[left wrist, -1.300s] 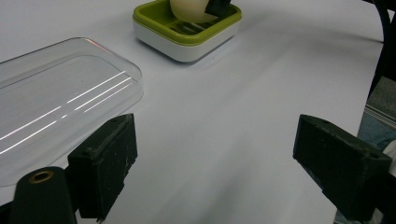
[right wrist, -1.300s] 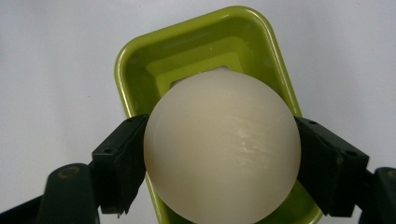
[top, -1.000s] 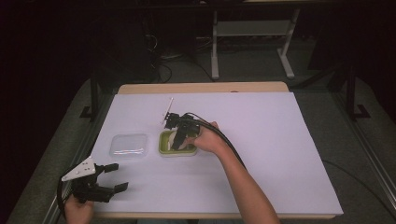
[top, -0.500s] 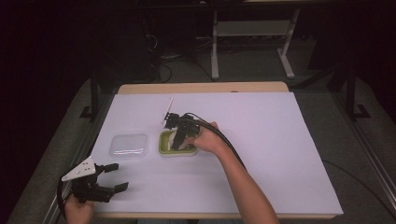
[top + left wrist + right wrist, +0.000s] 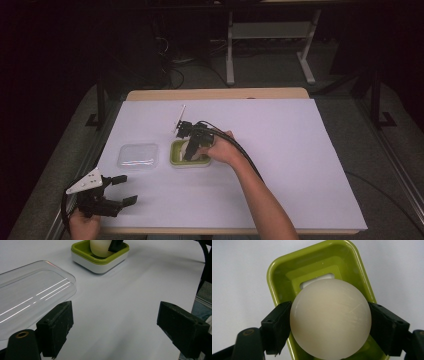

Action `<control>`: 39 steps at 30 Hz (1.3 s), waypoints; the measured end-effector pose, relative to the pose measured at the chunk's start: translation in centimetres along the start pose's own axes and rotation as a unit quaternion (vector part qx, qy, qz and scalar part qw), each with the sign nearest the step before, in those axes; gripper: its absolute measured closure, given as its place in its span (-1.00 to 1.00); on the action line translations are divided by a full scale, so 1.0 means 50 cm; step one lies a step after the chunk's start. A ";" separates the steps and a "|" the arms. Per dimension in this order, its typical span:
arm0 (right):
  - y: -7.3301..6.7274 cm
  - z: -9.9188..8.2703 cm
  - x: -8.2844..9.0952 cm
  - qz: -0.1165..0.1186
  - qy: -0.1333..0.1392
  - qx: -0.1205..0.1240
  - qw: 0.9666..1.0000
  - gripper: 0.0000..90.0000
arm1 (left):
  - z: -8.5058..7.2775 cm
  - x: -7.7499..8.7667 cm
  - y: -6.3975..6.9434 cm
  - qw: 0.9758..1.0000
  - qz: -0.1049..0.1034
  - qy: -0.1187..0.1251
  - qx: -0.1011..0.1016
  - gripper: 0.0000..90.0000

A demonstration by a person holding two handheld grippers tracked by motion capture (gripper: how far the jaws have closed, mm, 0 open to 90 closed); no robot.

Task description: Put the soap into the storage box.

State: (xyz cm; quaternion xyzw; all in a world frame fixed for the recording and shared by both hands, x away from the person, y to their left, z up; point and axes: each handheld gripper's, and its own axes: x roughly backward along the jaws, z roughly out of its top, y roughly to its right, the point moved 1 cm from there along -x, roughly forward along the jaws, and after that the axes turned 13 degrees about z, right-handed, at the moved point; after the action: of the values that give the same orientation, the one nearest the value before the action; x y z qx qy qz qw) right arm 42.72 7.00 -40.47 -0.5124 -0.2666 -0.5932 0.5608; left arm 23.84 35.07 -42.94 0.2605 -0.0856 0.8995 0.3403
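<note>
A cream-white ball (image 5: 330, 318) sits between the jaws of my right gripper (image 5: 330, 327), which is shut on it over a green tray (image 5: 287, 272). In the high view the right gripper (image 5: 192, 147) reaches down into the green tray (image 5: 176, 161) at the table's middle. The left gripper view shows the same tray (image 5: 100, 263) with the ball (image 5: 100, 248) in it. My left gripper (image 5: 116, 190) rests open near the front left corner of the table, its jaws wide apart and nothing between them (image 5: 115, 325).
A clear plastic lid (image 5: 138, 155) lies flat to the left of the tray, close to the left gripper's jaw (image 5: 32, 292). White paper (image 5: 300, 160) covers the table. A thin white stick (image 5: 180, 116) lies behind the tray.
</note>
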 end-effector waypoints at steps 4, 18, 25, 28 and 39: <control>0.000 0.000 0.000 0.000 0.000 0.000 1.000 -0.50 | 0.000 0.000 0.000 1.000 0.000 0.000 0.000 -0.71; -0.002 -0.007 0.032 0.010 0.034 -0.001 0.999 -0.36 | 0.001 0.000 0.001 1.000 0.002 0.001 0.004 -0.71; -0.007 -0.015 0.048 0.012 0.047 0.002 0.999 -0.38 | 0.002 -0.003 -0.001 1.000 0.003 -0.001 0.003 -0.71; -0.008 -0.019 0.054 0.011 0.050 0.001 0.999 -0.39 | 0.003 -0.004 -0.001 1.000 0.003 -0.001 0.001 -0.71; -0.007 -0.048 0.079 0.003 0.068 -0.011 0.998 -0.43 | 0.004 -0.007 -0.001 1.000 -0.001 -0.002 -0.005 -0.71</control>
State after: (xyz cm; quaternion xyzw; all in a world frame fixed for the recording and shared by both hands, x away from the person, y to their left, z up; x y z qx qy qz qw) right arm 42.24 3.41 -37.59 -0.4778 -0.2196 -0.6278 0.5739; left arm 24.19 34.86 -42.98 0.2604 -0.0902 0.8983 0.3421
